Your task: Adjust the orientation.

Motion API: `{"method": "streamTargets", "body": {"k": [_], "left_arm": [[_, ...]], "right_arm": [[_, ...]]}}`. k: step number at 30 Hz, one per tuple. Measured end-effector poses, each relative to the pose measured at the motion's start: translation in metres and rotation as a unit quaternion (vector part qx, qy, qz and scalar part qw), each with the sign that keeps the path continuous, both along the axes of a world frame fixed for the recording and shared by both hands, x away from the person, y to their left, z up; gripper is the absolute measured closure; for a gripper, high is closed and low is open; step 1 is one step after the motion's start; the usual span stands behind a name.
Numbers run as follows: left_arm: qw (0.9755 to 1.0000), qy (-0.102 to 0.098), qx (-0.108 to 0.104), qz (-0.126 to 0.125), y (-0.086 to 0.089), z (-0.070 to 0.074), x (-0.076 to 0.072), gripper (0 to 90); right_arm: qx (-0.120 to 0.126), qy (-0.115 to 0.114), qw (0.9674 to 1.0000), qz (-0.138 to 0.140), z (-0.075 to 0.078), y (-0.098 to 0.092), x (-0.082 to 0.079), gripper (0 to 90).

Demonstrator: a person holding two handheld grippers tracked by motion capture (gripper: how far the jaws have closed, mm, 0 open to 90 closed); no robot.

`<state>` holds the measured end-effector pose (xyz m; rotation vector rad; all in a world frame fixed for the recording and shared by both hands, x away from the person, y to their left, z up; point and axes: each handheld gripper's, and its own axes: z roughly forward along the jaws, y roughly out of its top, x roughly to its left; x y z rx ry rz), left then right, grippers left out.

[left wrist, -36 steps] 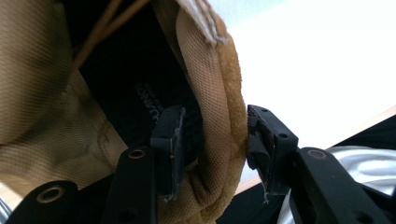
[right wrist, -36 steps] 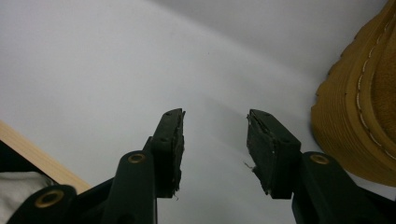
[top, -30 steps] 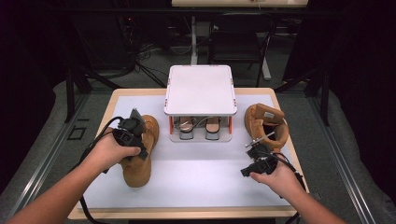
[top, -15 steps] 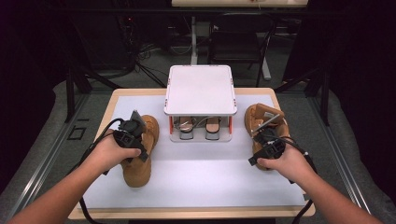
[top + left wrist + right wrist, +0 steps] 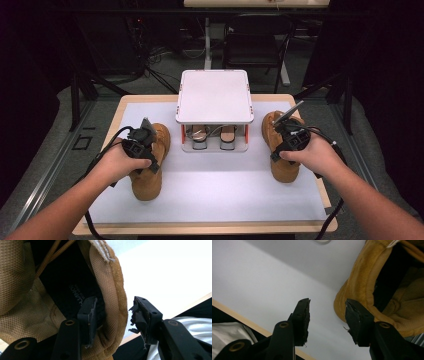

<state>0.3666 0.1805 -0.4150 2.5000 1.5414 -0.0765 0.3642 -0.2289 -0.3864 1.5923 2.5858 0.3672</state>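
Two tan boots, two claws at their collars

Two boots sit on the white mat, one on either side of a small white shoe rack that shelters another pair beneath its lid. The left boot lies directly under the left gripper, whose jaws stand moderately wide and straddle the padded collar: one jaw inside the dark opening, the other outside, with no pressing visible, so nothing is clamped yet. The right boot sits just to the side of and beyond the right gripper; its jaws are likewise parted and hold nothing, with bare mat between them and the collar rim just past the outer jaw.

Both boots are tan suede-like leather with mesh lining, thick padded collars, tan laces and a dark insole. They will likely handle as fairly heavy and bottom-weighted, with a stiff sole but a soft, yielding upper. The padded collar rim or the heel pull is probably the best hold: grippy and compressible, though the boot may swing or tilt when lifted from one edge.
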Motion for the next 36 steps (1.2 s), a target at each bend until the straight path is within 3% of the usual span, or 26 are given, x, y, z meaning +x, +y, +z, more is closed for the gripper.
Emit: {"method": "streamTargets", "body": {"k": [8,13,18,27,28,33,36], "left_arm": [[1.0000,0.003,0.003,-0.001,0.001,-0.003,0.000,54.3],[1.0000,0.007,0.003,-0.001,0.001,-0.005,0.001,54.3],[1.0000,0.007,0.002,0.000,0.001,-0.005,0.001,54.3],[1.0000,0.008,0.002,-0.003,0.000,-0.007,0.001,54.3],[1.0000,0.007,0.002,-0.003,0.000,-0.007,0.001,54.3],[1.0000,0.009,0.001,-0.002,0.001,-0.009,0.001,54.3],[1.0000,0.009,0.001,-0.002,0.001,-0.010,0.001,54.3]], "right_arm": [[-0.005,-0.005,0.9997,-0.024,0.007,-0.009,0.017,55.0],[-0.014,-0.002,0.9993,-0.035,0.004,-0.013,0.025,55.0],[-0.018,-0.002,0.9988,-0.047,-0.005,-0.014,0.032,55.2],[-0.019,0.018,0.9977,-0.062,-0.027,-0.011,0.045,59.6],[-0.025,0.027,0.9979,-0.054,-0.027,-0.011,0.047,60.4],[-0.026,0.027,0.9973,-0.062,-0.034,-0.005,0.051,64.9],[-0.042,0.030,0.9969,-0.060,-0.034,-0.002,0.052,67.8]]}}
